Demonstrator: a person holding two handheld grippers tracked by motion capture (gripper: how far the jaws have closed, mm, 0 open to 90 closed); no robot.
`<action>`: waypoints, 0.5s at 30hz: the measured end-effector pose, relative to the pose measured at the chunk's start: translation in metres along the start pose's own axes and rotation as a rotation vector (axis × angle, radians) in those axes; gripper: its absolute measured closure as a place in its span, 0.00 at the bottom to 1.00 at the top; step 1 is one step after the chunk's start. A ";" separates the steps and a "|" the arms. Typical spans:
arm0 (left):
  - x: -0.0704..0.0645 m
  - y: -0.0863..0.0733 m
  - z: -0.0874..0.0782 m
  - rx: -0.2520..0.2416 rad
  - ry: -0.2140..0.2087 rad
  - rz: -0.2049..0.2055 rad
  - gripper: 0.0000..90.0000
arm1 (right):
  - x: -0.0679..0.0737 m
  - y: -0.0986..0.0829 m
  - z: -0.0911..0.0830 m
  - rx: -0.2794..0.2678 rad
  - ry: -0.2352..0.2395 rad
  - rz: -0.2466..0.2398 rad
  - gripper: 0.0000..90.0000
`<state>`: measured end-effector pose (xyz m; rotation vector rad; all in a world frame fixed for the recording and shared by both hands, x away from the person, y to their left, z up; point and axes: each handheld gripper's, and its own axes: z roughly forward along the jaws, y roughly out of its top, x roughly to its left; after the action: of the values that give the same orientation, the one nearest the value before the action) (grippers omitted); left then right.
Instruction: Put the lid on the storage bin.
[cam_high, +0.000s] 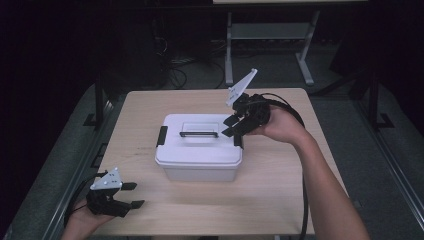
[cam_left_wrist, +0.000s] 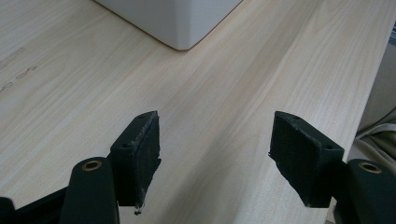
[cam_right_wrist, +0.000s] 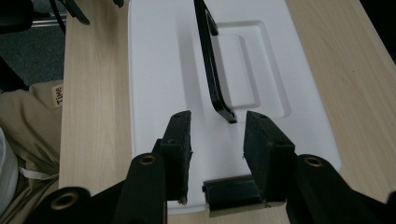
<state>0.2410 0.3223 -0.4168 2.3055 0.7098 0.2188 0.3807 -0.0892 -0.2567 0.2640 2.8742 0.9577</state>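
A white box (cam_high: 198, 150) sits mid-surface, its long axis running left to right, lid on, with a black handle (cam_high: 198, 134) lying flat along that axis and a black latch (cam_high: 161, 135) at each short end. The right tool (cam_high: 233, 127) hovers over the box's right end, jaws narrowly apart above the latch there, holding nothing. The left tool (cam_high: 131, 195) rests at the surface's (cam_high: 280, 200) near left corner, jaws wide, empty. No writing shows on the box.

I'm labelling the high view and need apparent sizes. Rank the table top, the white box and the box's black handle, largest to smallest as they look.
1. table top
2. white box
3. black handle, clearly the smallest
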 end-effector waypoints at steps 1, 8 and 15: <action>0.000 0.000 0.000 0.003 -0.001 -0.001 0.37 | 0.000 -0.001 -0.001 0.000 0.000 0.003 0.68; 0.000 0.000 0.001 0.001 0.000 -0.005 0.37 | 0.000 -0.007 -0.006 -0.003 -0.010 0.007 0.66; 0.000 0.000 0.001 0.004 0.000 -0.003 0.37 | 0.000 -0.015 -0.010 -0.006 -0.017 0.024 0.64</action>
<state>0.2413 0.3219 -0.4173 2.3076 0.7139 0.2161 0.3768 -0.1071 -0.2578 0.3058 2.8590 0.9626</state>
